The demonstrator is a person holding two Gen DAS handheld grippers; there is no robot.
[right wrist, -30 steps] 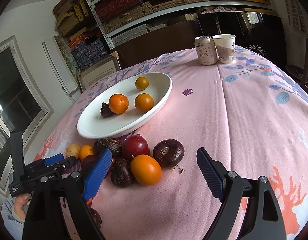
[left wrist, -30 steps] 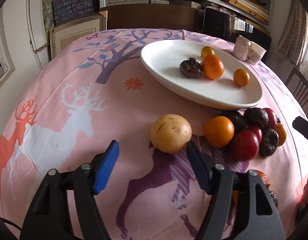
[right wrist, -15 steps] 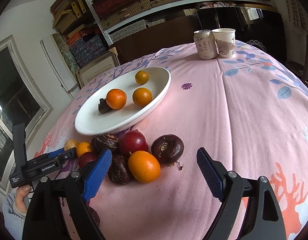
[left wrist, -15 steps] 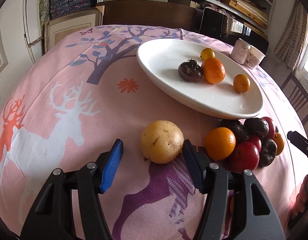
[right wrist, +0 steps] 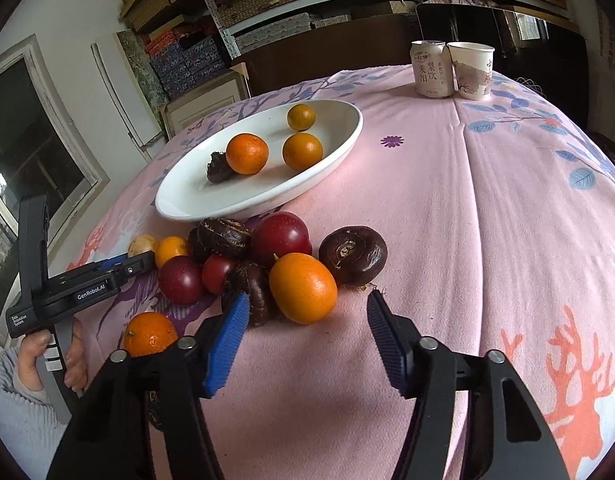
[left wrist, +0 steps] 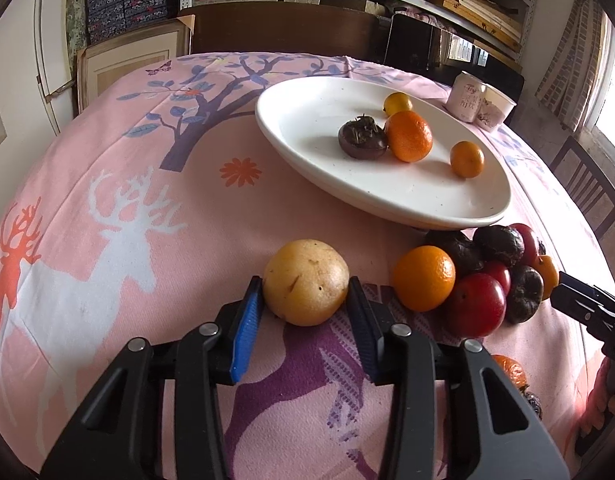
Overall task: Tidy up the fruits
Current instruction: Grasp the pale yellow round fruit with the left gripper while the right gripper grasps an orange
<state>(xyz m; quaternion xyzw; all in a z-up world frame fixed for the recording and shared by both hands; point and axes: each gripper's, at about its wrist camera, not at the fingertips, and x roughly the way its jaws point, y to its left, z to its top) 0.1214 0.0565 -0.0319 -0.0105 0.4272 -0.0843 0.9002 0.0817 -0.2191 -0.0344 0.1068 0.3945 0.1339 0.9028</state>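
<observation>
A yellow round fruit (left wrist: 306, 282) lies on the pink tablecloth. My left gripper (left wrist: 304, 280) is closing on it, and both blue pads touch its sides. A white oval plate (left wrist: 307, 152) beyond it holds three orange fruits and one dark brown one. Beside the plate lies a pile of dark brown, red and orange fruits (right wrist: 235, 256). My right gripper (right wrist: 307, 296) is closing around the orange (right wrist: 303, 288) at the pile's near edge. Its pads stand apart from the orange on both sides. The left gripper (right wrist: 141, 258) also shows at the left of the right wrist view.
A drink can (right wrist: 431, 68) and a paper cup (right wrist: 473, 70) stand at the table's far side. One more orange (right wrist: 149, 334) lies near my right gripper's left finger. A wooden chair (left wrist: 587, 188) stands past the right table edge. Shelves and boxes fill the back wall.
The left jaws have drawn in until the pads meet the yellow fruit. The right jaws have narrowed around the orange. Both grippers have edged slightly closer to the fruit.
</observation>
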